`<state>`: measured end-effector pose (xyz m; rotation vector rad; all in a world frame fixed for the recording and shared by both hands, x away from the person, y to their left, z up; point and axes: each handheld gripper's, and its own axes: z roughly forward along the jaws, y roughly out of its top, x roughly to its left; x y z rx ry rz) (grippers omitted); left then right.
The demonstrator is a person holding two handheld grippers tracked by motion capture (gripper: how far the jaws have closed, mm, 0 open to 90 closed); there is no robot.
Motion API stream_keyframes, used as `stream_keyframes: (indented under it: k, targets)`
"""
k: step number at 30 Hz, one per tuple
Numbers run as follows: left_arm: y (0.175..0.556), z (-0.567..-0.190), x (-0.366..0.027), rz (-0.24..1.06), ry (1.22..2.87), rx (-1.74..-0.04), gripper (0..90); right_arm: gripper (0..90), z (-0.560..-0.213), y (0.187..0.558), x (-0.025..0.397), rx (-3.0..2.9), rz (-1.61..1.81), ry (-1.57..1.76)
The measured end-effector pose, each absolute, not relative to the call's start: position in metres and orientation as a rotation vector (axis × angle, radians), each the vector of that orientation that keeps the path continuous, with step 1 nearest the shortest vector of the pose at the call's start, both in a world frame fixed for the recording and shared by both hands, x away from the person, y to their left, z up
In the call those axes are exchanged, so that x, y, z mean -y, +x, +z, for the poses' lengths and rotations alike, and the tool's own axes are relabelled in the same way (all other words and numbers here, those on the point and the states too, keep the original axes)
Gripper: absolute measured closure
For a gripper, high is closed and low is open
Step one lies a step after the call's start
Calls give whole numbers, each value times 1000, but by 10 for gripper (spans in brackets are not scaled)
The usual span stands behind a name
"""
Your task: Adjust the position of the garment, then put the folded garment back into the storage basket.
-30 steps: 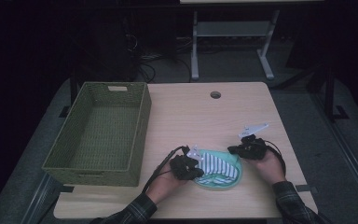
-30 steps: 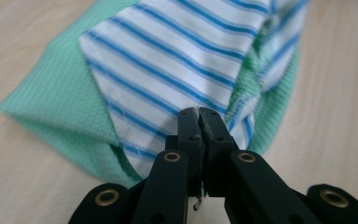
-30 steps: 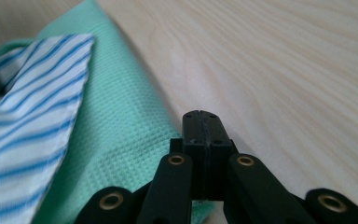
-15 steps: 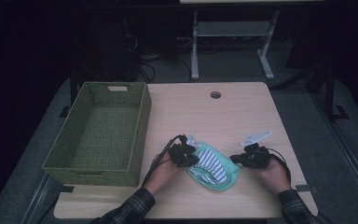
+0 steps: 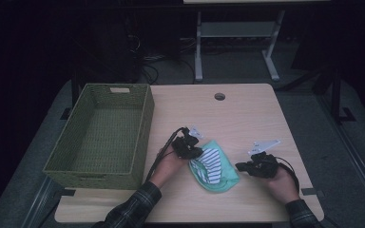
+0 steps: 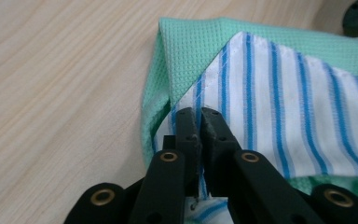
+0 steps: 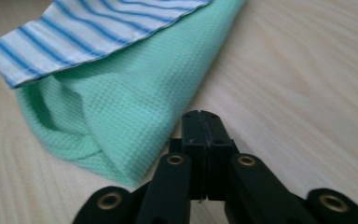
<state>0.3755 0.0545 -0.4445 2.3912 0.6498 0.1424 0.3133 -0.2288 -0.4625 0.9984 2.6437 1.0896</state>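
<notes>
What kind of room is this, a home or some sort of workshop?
Probably a lab or recording room, not a home: a bare wooden table with a cable hole, cables on the dark floor, and a person holding grippers over a cloth beside a basket.

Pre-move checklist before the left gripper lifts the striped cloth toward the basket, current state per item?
1. Left gripper holds the striped cloth: ok, jaws pinched on its hemmed edge.
2. Right gripper free of fabric: ok, jaws shut on nothing, beside the green cloth.
3. Only the striped cloth is pinched: cannot tell; the green cloth lies right under it at the jaws.
4. Wicker basket ready to receive: ok, it looks empty, to the left of the cloths.
5. Path to the basket: ok, bare table between them.
6. Right hand out of the way: ok, apart from the cloths.
</notes>
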Motion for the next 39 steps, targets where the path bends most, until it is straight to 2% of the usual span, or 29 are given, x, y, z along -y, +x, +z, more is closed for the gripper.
stream_keyframes:
  k: [2,6,10,17,22,25,36,39]
  targets:
    - [373,-438,-57,129,2366,-646,817,826,-462,313,233,-2618,1094,1024]
    - [365,-427,-60,89,2344,-624,731,669,-460,313,242,-2548,1099,1070]
    - [354,-419,-60,73,2351,-595,611,468,-461,311,252,-2479,1099,1108]
    - [339,-420,-52,9,2415,-523,468,272,-469,311,263,-2436,1081,1153]
    - [336,-426,-48,-14,2440,-516,371,215,-473,314,263,-2430,1055,1170]
    - [333,-433,-45,-26,2471,-501,343,191,-476,315,262,-2433,1028,1162]
    - [327,-448,-39,-37,2567,-443,202,170,-477,314,262,-2428,1022,1154]
    - [326,-449,-40,-30,2577,-433,196,158,-477,314,261,-2424,1017,1153]
